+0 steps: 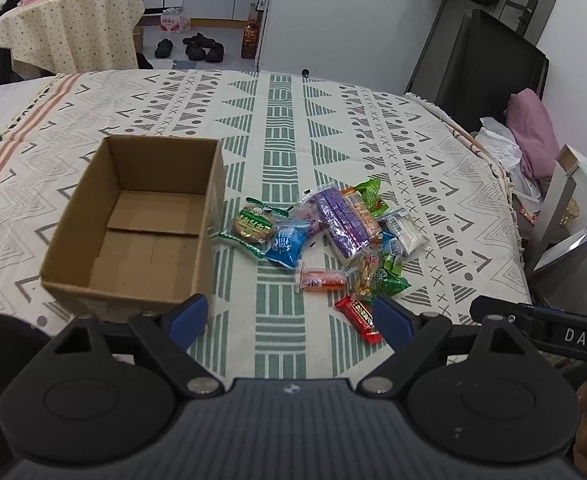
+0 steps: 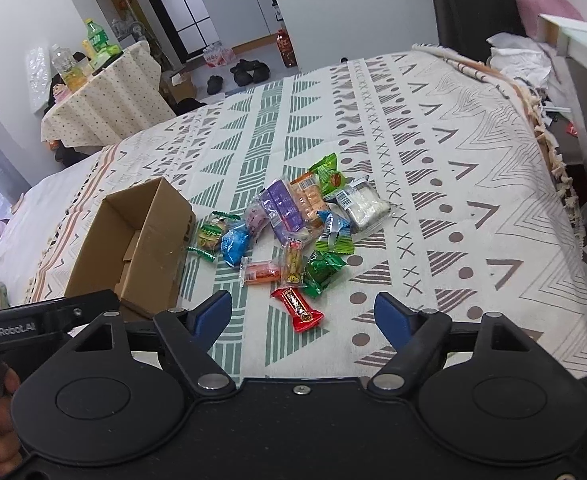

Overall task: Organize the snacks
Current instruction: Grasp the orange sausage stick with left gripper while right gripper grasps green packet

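Observation:
An open, empty cardboard box (image 1: 149,240) (image 2: 133,236) stands on the patterned bedspread (image 1: 285,128). To its right lies a loose pile of wrapped snacks (image 1: 333,232) (image 2: 293,216): a purple pack, a blue packet, several green ones and an orange one. A red bar (image 1: 359,318) (image 2: 299,308) lies nearest to me. My left gripper (image 1: 289,308) hovers open over the cloth between the box's near corner and the red bar. My right gripper (image 2: 302,302) is open above the red bar, with the pads clear of it. Neither gripper holds anything.
The bedspread (image 2: 453,160) ends at a fringed edge on the right, beside clothes (image 1: 533,136) and a white shelf (image 1: 565,216). Beyond the bed, a cloth-covered side table (image 1: 73,24) carries bottles. Shoes (image 1: 197,46) lie on the floor.

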`<move>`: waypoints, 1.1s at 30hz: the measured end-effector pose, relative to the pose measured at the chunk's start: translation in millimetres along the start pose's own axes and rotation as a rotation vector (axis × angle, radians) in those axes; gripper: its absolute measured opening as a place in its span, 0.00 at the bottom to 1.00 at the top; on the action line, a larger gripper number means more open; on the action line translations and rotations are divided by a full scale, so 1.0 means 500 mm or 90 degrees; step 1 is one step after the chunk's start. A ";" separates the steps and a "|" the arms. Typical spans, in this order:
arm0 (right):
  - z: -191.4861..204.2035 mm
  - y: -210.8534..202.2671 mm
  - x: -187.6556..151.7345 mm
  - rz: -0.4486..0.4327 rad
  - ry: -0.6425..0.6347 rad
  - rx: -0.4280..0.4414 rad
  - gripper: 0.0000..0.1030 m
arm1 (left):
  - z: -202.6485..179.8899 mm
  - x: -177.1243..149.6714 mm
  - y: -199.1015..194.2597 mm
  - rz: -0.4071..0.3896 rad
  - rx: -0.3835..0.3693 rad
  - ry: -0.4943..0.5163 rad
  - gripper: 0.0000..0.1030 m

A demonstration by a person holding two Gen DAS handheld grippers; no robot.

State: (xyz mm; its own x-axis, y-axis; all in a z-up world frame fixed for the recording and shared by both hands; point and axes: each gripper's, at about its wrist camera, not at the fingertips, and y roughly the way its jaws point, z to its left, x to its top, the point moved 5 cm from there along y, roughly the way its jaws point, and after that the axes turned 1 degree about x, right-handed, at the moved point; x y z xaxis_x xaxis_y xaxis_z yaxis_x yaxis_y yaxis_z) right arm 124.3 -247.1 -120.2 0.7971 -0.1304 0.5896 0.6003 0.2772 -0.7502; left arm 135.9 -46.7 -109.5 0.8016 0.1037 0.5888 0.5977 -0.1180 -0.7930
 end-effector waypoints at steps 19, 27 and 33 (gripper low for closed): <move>-0.037 0.158 0.036 0.064 0.042 0.013 0.59 | -0.014 0.040 0.184 0.072 -0.014 -0.026 0.74; -0.070 0.220 0.036 0.095 0.088 0.030 0.52 | -0.029 0.043 0.270 0.106 -0.017 -0.044 0.74; -0.083 0.268 0.041 0.112 0.087 0.022 0.51 | -0.039 0.034 0.334 0.145 -0.019 -0.056 0.74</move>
State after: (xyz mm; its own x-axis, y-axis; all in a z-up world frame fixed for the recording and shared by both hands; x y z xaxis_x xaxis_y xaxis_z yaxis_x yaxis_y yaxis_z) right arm 223.8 -252.1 -221.0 0.8925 -0.2042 0.4022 0.4499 0.3395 -0.8260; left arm 249.8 -84.1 -228.9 0.9126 0.1571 0.3776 0.4021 -0.1768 -0.8983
